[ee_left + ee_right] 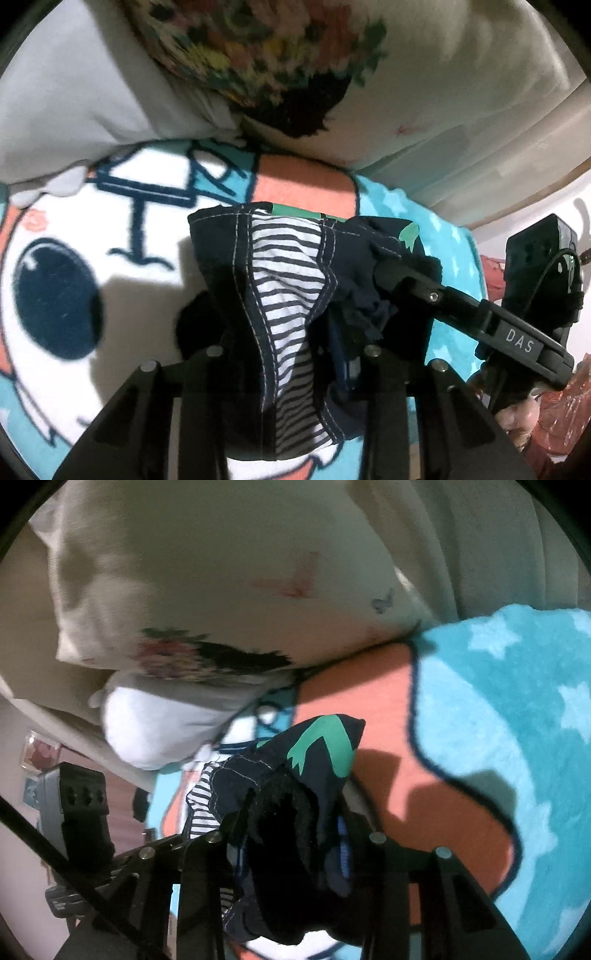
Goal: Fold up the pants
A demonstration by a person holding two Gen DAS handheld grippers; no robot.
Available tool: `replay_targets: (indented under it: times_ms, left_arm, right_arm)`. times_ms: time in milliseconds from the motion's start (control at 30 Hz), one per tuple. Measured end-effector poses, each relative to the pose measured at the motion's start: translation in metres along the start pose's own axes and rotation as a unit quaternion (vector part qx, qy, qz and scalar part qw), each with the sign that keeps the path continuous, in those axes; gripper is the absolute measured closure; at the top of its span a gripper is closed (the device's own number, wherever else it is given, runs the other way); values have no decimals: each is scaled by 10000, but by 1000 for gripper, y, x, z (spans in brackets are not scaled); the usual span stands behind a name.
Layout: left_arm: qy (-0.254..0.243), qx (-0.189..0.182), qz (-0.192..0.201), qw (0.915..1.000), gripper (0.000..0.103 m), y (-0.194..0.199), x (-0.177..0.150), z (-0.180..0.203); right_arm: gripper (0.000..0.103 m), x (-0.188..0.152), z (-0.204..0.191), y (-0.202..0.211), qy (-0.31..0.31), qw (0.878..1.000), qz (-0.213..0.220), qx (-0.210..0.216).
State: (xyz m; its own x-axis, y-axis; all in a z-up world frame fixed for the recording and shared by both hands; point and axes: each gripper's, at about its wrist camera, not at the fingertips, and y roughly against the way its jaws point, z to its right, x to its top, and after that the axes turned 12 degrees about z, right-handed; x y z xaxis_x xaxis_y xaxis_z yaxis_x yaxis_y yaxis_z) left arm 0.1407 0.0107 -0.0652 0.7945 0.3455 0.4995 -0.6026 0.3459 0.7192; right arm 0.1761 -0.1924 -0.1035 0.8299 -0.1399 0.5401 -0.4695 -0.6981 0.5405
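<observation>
The pants (288,295) are small, dark navy with white stitching, a navy-and-white striped lining and a green print. They hang bunched above a cartoon blanket (92,258). My left gripper (291,354) is shut on the pants at the striped waist part; its fingertips are hidden in the cloth. My right gripper (291,838) is shut on a bunched dark edge of the pants (310,760). In the left wrist view the right gripper's fingers (406,280) reach in from the right and pinch the cloth.
Pillows (92,92) with a floral patch lie at the far end of the blanket (498,720). Beyond them are a pale headboard (480,129) and wall. The left gripper's body (77,812) shows at the left of the right wrist view.
</observation>
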Motion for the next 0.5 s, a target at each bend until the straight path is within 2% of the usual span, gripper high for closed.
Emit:
replay_targets:
  times_ms: [233,467,500]
  left_arm:
    - [40,228,17,9997,69,27,0,-31]
    - [-146,389,-159,9990,69,16,-8,-49]
    - [-185,429,-162,9988,65,13,-8,-49]
  right_arm:
    - [62,-20,-33,-12,-11,10000,-51,68]
    - [62,-40,-40,-29,169,9993,-21,-328]
    - [62,-40,-39,-31,175,9990,-11,-403]
